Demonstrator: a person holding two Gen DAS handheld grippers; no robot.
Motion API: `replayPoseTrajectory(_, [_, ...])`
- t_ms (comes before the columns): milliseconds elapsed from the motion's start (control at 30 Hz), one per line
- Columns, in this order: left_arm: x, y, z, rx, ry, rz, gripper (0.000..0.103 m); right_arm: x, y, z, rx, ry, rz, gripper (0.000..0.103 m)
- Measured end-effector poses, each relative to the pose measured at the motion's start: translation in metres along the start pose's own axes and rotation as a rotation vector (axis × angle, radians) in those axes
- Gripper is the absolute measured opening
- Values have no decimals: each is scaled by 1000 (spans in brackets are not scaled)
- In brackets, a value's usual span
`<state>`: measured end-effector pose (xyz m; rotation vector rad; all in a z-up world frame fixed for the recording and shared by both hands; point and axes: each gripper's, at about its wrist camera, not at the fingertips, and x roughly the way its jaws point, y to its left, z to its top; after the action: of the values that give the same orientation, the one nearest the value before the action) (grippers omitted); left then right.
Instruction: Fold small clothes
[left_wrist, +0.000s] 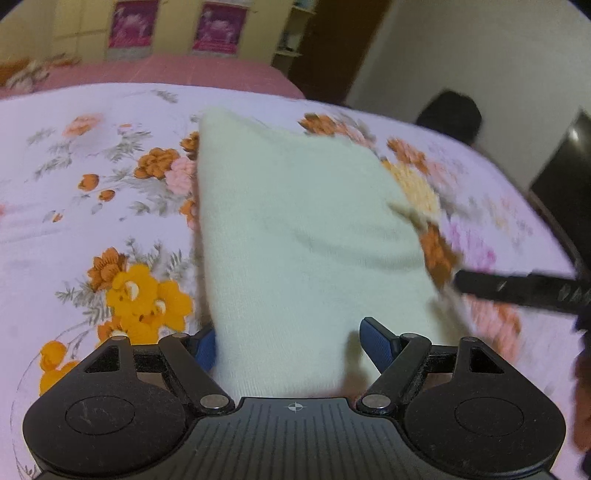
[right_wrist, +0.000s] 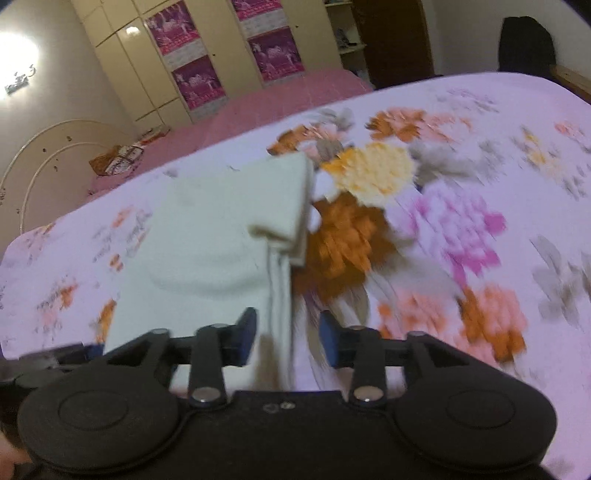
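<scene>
A small cream-white garment (left_wrist: 295, 229) lies folded on the floral bedsheet (left_wrist: 92, 206). My left gripper (left_wrist: 291, 349) is open, its blue pads (left_wrist: 376, 343) spread either side of the garment's near end. In the right wrist view the garment (right_wrist: 207, 251) lies at left with a folded flap on top. My right gripper (right_wrist: 288, 341) is open around the garment's right edge, which runs between its blue pads (right_wrist: 328, 343). The right gripper's black finger also shows at the right of the left wrist view (left_wrist: 517, 291).
The floral sheet (right_wrist: 461, 221) covers the bed; a pink cover (left_wrist: 166, 72) lies beyond it. Wardrobe doors with magenta panels (right_wrist: 199, 85) stand behind. A dark object (left_wrist: 450, 114) sits past the bed's far right edge.
</scene>
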<state>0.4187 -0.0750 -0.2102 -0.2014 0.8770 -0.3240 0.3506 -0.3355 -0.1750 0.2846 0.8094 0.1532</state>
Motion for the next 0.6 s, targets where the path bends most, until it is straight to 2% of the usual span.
replayPoseTrajectory(100, [-3, 7, 15, -39, -39, 7, 77, 14, 3, 15, -1, 12, 13, 47])
replayPoseTrajectory(133, [-3, 9, 20, -39, -49, 13, 77, 19, 1, 18, 7, 16, 18, 53])
replayPoseTrajectory(333, [14, 17, 49, -55, -63, 29, 77, 38, -6, 40, 65, 22, 48, 69])
replayPoseTrajectory(467, [31, 20, 56, -77, -46, 36, 77, 51, -10, 51, 77, 37, 66, 74])
replayPoseTrajectory(600, [48, 29, 54, -136, -8, -8, 77, 68, -15, 57, 92, 63, 69, 75])
